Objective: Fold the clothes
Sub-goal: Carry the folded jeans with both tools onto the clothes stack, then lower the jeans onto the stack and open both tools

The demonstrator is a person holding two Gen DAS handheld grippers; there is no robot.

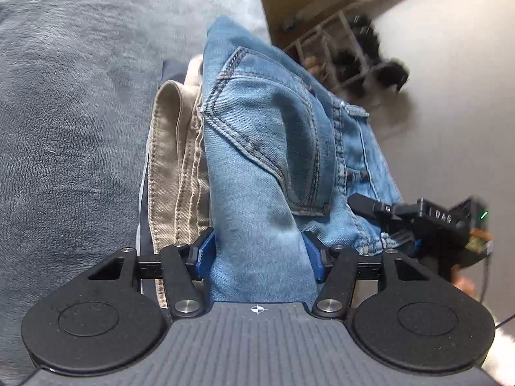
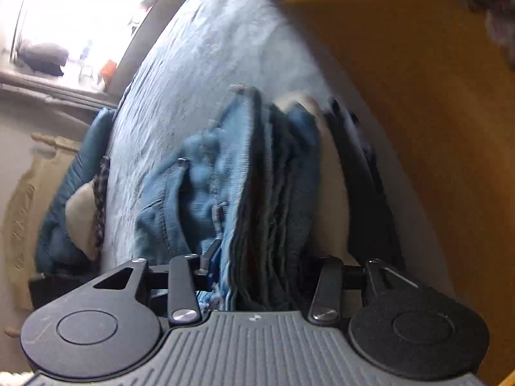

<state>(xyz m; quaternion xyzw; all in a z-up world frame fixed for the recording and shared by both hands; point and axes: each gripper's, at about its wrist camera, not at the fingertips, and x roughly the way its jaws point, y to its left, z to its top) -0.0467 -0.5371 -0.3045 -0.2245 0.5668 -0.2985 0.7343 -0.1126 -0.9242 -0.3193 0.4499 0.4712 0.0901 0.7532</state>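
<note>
On the grey fleece bed cover (image 1: 70, 103), folded light-blue denim jeans (image 1: 267, 148) sit against a stack: folded beige twill trousers (image 1: 173, 167) touching the jeans, dark navy garment (image 1: 167, 70) at the far side of the beige. Left gripper (image 1: 259, 254) clenched on a thick fold of the jeans, blue pads pressed against the denim on both sides. Right gripper (image 2: 257, 276) clamped on the layered edges of the jeans (image 2: 257, 173); its body also shows in the left wrist view, just beside the jeans' waistband. Right view blurred: bed cover (image 2: 199, 58) behind the jeans, teal cushion (image 2: 83, 167) at the cover's edge. Wooden shelf rack (image 1: 341, 54) on the floor beyond the jeans.
</note>
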